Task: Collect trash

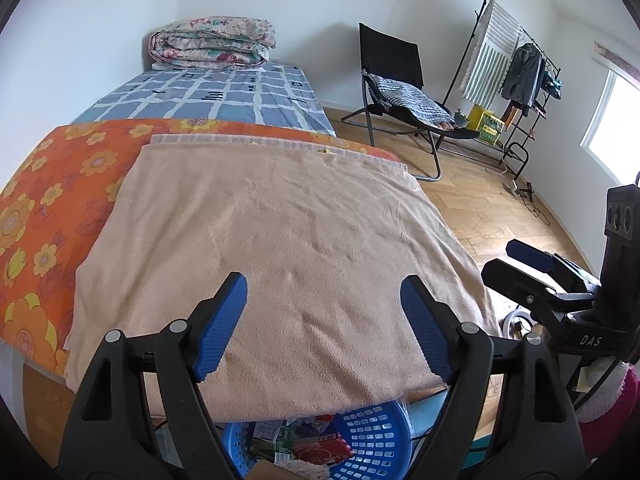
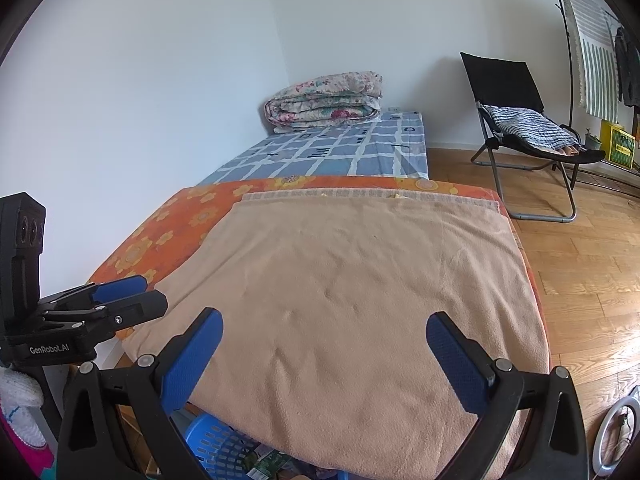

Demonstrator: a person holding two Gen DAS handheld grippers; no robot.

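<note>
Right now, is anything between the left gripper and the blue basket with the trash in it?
Nothing visible blocks it. The blue laundry basket sits on the floor directly below the left gripper, whose jaws stand open and empty. Only the peach towel draped over the bed end overhangs the basket's far rim.

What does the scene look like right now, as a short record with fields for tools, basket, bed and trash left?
left tool: open, empty, over the peach towel
right tool: open, empty
blue basket: on the floor below the bed's near edge, wrappers and packets inside
bed: orange floral cover under the towel
trash left: small yellowish bits at the towel's far edge
</note>
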